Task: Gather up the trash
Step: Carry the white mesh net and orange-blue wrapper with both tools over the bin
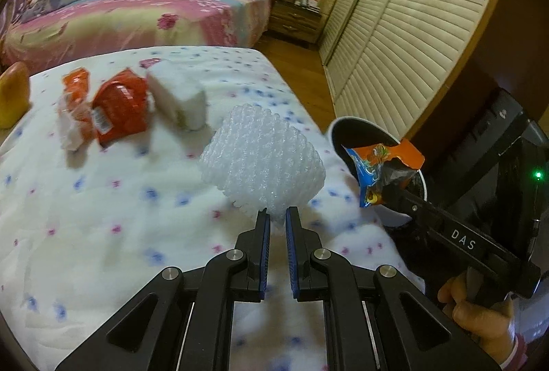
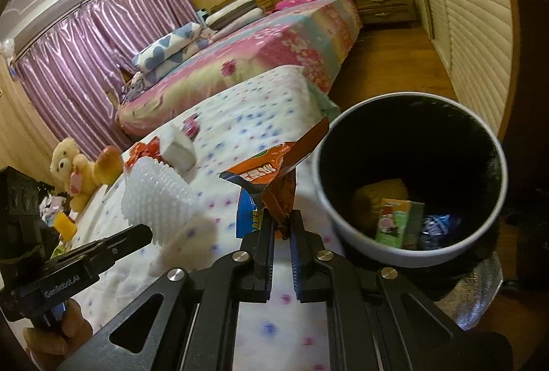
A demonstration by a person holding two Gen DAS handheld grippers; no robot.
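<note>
Left fingers pinch white knobbly foam net; right fingers clamp crinkly orange wrapper.

Warm dim light, fisheye-warped, blurred

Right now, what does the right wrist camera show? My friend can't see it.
The right hand-held gripper pinches an orange snack wrapper near a white bin that already has trash inside. Left of it, the left hand-held gripper holds a white foam net above the dotted bedspread.
</note>
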